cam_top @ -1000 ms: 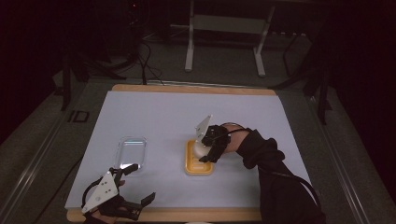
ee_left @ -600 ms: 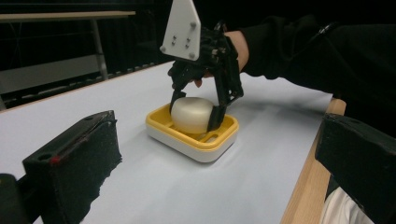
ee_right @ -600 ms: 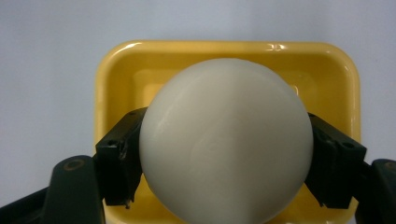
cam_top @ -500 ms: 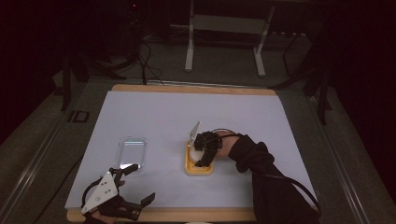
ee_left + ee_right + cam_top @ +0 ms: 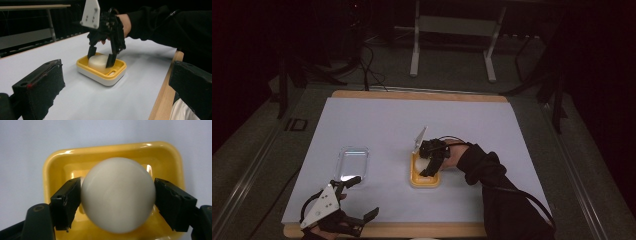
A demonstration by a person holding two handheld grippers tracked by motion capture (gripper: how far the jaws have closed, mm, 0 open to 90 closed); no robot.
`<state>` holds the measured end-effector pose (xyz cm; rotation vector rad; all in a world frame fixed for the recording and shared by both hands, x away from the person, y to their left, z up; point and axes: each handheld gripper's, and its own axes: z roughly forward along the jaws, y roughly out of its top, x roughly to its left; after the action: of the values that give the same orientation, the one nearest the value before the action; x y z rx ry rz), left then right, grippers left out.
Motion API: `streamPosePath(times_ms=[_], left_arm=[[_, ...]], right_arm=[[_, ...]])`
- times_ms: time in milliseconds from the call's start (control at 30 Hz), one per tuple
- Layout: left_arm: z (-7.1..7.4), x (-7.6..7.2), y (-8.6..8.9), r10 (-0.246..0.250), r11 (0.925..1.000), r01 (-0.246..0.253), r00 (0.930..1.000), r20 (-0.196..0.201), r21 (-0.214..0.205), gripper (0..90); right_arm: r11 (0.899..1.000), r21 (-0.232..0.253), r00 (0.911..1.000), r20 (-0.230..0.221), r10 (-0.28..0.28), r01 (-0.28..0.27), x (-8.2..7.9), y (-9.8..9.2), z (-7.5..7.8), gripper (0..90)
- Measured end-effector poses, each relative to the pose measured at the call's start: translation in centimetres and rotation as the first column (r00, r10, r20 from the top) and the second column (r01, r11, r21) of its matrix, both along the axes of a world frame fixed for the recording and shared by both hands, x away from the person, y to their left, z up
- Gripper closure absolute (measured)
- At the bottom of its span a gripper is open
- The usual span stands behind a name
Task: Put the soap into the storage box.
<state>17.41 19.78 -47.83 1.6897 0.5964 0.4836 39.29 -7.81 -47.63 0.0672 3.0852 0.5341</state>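
Observation:
A round white soap bar (image 5: 117,195) lies in a yellow dish (image 5: 60,162) near the middle of the table. My right gripper (image 5: 430,161) reaches down into the dish, and its jaws press on both sides of the soap (image 5: 98,62). From the left gripper view, the yellow dish (image 5: 117,73) sits ahead with the right gripper (image 5: 101,55) straddling the bar. My left gripper (image 5: 362,197) rests at the table's front left, wide open with nothing between its jaws.
A clear plastic lid or tray (image 5: 352,162) lies on the white table cover (image 5: 377,125) left of the dish, just beyond the left gripper. The wooden table edge (image 5: 412,230) runs along the front. A dark sleeve (image 5: 492,175) crosses the right front.
The right gripper has come down and slightly left onto the dish, and its jaws now sit around the soap. The left gripper has stayed put.

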Motion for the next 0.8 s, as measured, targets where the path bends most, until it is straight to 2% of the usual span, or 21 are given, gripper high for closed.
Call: streamPosePath(times_ms=[133, 233, 300, 500, 533, 633, 733, 767, 800], left_arm=[[0.0, 0.0, -0.1, 0.0, 1.0, 0.0, 1.0, -0.002, 0.003, 0.1], [0.0, 0.0, -0.1, 0.0, 1.0, 0.0, 1.0, -0.002, 0.001, 0.1], [0.0, 0.0, 0.0, 0.001, 1.0, -0.001, 1.0, -0.003, 0.001, 0.1], [0.0, 0.0, -0.1, 0.003, 1.0, -0.003, 1.0, -0.004, 0.002, 0.1], [0.0, 0.1, -0.1, 0.003, 1.0, -0.003, 1.0, -0.004, 0.002, 0.1], [0.0, 0.0, -0.1, 0.003, 1.0, -0.003, 1.0, -0.004, 0.002, 0.1], [0.0, 0.0, -0.1, 0.002, 1.0, -0.002, 1.0, -0.003, 0.001, 0.1], [0.0, 0.0, -0.1, 0.001, 1.0, -0.001, 1.0, -0.003, 0.002, 0.1], [0.0, 0.0, -0.1, 0.001, 1.0, -0.001, 1.0, -0.003, 0.002, 0.1]], right_arm=[[0.999, 0.023, 0.9995, -0.003, -0.032, 0.032, 0.1, -0.6, 1.0, 22.6], [0.998, 0.023, 0.9984, 0.008, -0.056, 0.056, 0.1, -1.0, 1.6, 13.0], [0.997, 0.029, 0.9978, 0.01, -0.066, 0.066, 0.0, -1.3, 2.0, 10.3], [0.992, 0.05, 0.9925, 0.039, -0.116, 0.114, -0.2, -2.1, 2.8, 10.4], [0.987, 0.073, 0.9881, 0.043, -0.148, 0.144, 0.0, -2.7, 3.2, 10.5], [0.979, 0.086, 0.9805, 0.053, -0.189, 0.184, 0.1, -3.5, 3.6, 10.5], [0.976, 0.09, 0.9776, 0.051, -0.204, 0.199, 0.1, -3.8, 3.7, 10.5], [0.968, 0.107, 0.9703, 0.062, -0.234, 0.227, -0.2, -4.8, 3.8, 10.5], [0.966, 0.112, 0.9687, 0.064, -0.24, 0.232, -0.2, -5.1, 3.9, 10.5]])
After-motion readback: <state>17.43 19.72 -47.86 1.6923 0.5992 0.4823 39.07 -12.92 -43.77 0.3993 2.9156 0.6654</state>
